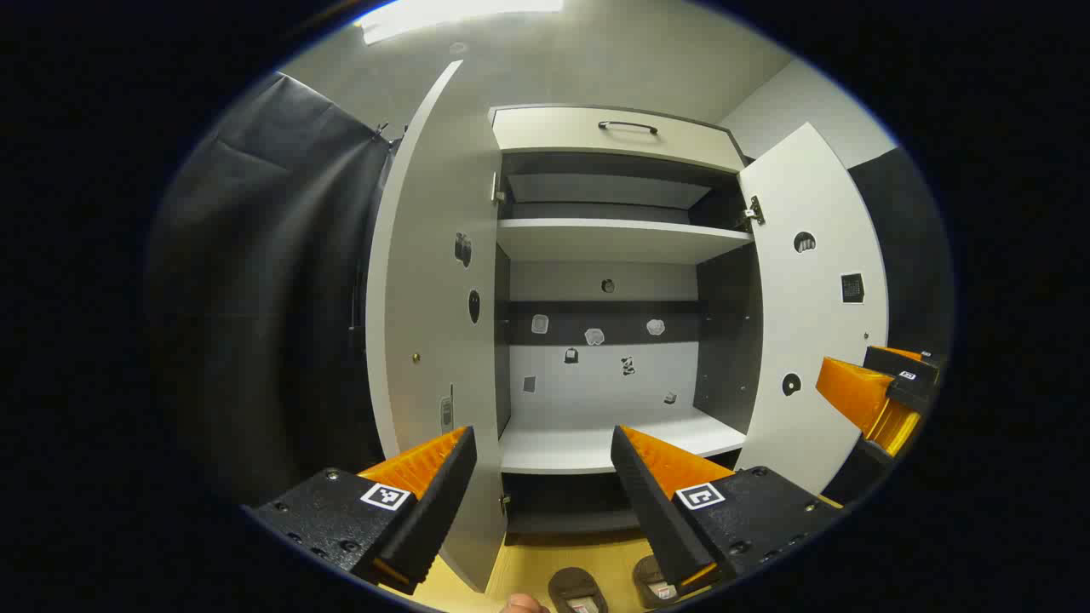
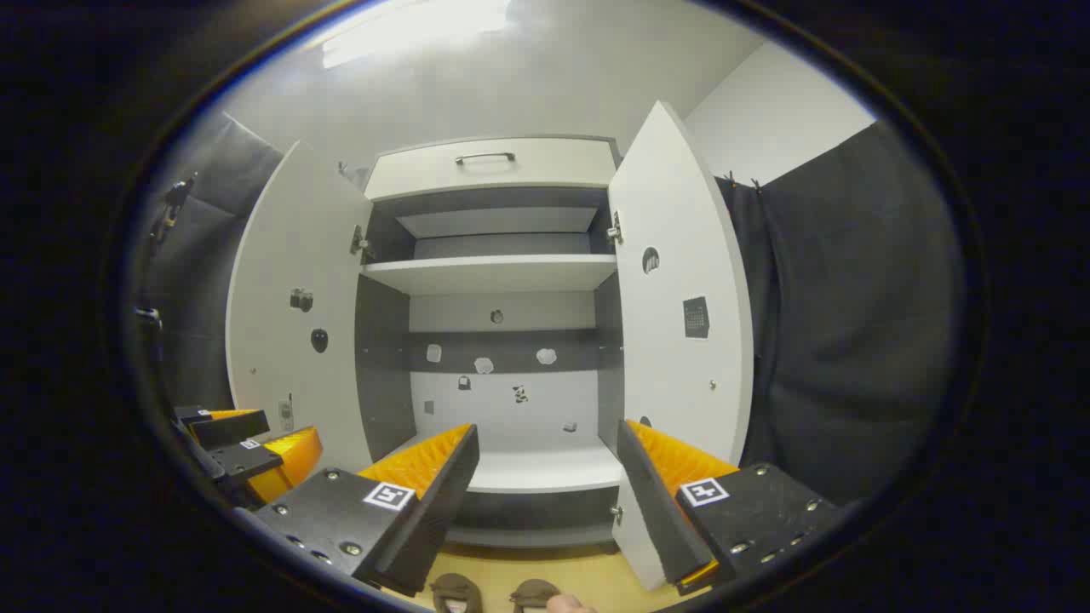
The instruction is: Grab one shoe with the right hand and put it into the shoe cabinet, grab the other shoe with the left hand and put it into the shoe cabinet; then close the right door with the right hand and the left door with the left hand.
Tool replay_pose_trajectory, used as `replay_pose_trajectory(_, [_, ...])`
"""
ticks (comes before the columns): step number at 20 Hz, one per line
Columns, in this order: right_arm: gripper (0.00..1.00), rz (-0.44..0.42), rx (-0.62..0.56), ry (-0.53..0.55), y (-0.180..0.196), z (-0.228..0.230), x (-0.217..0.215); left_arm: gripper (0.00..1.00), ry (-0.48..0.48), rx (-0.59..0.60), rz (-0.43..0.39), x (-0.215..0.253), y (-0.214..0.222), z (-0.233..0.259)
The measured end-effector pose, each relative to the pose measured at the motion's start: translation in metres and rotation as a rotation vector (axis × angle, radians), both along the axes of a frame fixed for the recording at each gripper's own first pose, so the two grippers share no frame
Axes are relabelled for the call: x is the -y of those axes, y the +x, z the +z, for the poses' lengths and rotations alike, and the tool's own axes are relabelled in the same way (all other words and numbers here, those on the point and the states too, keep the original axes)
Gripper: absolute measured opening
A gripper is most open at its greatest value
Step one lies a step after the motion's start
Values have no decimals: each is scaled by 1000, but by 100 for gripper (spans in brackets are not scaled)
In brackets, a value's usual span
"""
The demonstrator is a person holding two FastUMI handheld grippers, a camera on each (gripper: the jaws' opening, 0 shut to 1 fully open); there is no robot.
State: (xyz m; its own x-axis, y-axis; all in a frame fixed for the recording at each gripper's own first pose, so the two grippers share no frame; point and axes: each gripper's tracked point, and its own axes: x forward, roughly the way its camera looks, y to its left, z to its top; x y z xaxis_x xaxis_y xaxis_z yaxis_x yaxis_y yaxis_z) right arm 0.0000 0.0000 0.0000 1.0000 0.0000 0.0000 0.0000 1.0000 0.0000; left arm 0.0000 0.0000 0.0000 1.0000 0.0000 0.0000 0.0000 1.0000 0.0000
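In the left gripper view, your left gripper (image 1: 541,485) gapes wide and empty before the open shoe cabinet (image 1: 626,243), shoes (image 1: 613,587) on the floor below. In the right gripper view, your right gripper (image 2: 545,485) is equally wide (nothing held): you're at the start, I judge, so lower it onto one shoe (image 2: 535,593).

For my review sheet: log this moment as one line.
shoes on floor, ungrasped | shoe cabinet doors open | left claw open | right claw open

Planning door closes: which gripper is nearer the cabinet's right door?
Right. The right gripper sits just beside the right door; the left gripper sits over by the left door, across the opening.
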Motion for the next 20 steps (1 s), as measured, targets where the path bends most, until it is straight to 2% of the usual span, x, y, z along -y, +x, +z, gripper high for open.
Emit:
replay_pose_trajectory(14, [97, 25, -27, 0, 1, -14, -12, 96, 19, -1, 16, -4, -8, -1])
replay_pose_trajectory(16, [98, 34, -80, 6, 5, -41, -15, 97, 16, 4, 25, -9, -9, 1])
replay_pose_trajectory(20, [98, 65, -286, 7, -11, -160, -22, 97, 20, 0, 59, -25, -16, -2])
